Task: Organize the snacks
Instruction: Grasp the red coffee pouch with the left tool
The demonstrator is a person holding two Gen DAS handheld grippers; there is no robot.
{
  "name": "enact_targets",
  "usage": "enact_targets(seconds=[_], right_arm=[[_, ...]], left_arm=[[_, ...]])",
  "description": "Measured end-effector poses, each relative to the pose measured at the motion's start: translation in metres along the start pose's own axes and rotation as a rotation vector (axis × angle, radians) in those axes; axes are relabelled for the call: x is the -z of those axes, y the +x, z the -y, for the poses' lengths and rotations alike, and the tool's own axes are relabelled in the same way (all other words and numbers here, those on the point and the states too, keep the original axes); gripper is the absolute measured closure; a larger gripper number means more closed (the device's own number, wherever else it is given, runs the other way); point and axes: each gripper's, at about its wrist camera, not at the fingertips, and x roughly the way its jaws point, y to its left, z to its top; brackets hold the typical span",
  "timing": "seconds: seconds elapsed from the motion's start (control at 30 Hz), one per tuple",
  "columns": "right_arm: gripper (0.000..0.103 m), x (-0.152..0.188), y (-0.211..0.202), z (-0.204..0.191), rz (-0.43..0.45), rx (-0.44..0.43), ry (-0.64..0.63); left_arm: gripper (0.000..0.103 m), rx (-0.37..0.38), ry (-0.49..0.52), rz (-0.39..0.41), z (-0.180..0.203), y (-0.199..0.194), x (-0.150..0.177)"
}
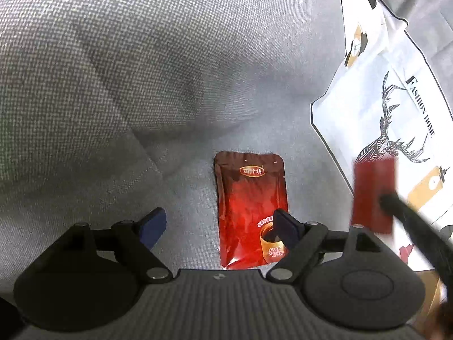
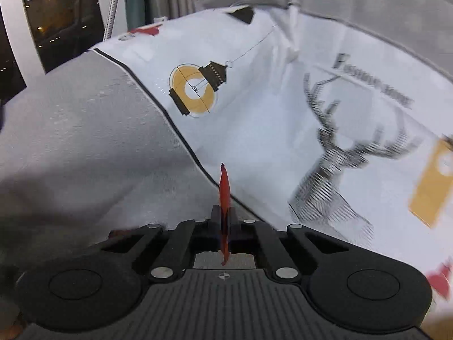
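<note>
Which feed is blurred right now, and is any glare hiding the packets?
Right wrist view: motion blur smears the deer print on the white bag; the red packet in the shut right gripper stays sharp, edge-on. Left wrist view: sharp, except that held packet, which is blurred; the packet on the sofa has mild sheen, label readable; open left gripper.

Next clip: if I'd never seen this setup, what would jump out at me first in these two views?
The red snack pouch lying flat on the grey sofa fabric, just ahead of the open left gripper. Next, a second red pouch pinched edge-on in the shut right gripper, also seen blurred at the right of the left view. Behind it lies a white cushion printed with a deer and a lantern.
</note>
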Motion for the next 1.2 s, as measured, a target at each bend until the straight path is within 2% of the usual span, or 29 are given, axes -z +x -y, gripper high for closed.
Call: enact_targets(seconds=[0.07,0.17,0.3,0.33,0.4,0.5,0.67,0.8,0.87,1.03,1.07,1.13,1.17,1.2], right_arm=[[0.099,0.015,-0.024,0.002,0.015,0.012,0.062],[0.099,0.04,-0.066,-0.004,0.038,0.078,0.183],[0.099,0.095,-0.113,-0.031,0.035,0.131,0.3],[0.099,0.108,-0.115,-0.035,0.037,0.13,0.331],[0.099,0.137,-0.111,-0.045,0.026,0.125,0.384],[0.099,0.165,-0.09,-0.063,-0.051,0.186,0.339],[0.097,0.168,-0.074,-0.073,-0.063,0.187,0.285],[0.089,0.172,-0.059,-0.065,-0.102,0.195,0.271],[0.085,0.172,-0.055,-0.062,-0.114,0.19,0.264],[0.085,0.168,-0.054,-0.064,-0.124,0.175,0.251],[0.088,0.167,-0.055,-0.064,-0.125,0.175,0.248],[0.094,0.165,-0.056,-0.064,-0.124,0.172,0.244],[0.094,0.165,-0.057,-0.064,-0.121,0.173,0.241],[0.094,0.164,-0.058,-0.064,-0.118,0.174,0.237]], left_arm=[[0.016,0.001,0.004,-0.001,0.0,0.001,0.001],[0.016,0.038,-0.022,-0.025,-0.007,0.004,-0.003],[0.015,0.071,-0.028,-0.036,-0.008,0.009,-0.008],[0.014,0.08,-0.019,-0.037,-0.006,0.011,-0.009],[0.005,0.088,0.006,-0.036,0.004,0.015,-0.009],[0.002,0.056,0.073,-0.022,0.022,0.02,-0.004],[0.001,-0.084,0.213,0.007,0.056,0.037,0.017],[0.0,-0.186,0.312,0.056,0.077,0.046,0.033],[0.0,-0.221,0.347,0.072,0.081,0.05,0.037],[0.002,-0.238,0.371,0.101,0.088,0.052,0.044],[0.005,-0.236,0.378,0.107,0.087,0.05,0.045],[0.019,-0.218,0.397,0.129,0.085,0.042,0.047],[0.028,-0.216,0.409,0.141,0.085,0.038,0.048],[0.032,-0.207,0.419,0.146,0.083,0.035,0.049]])
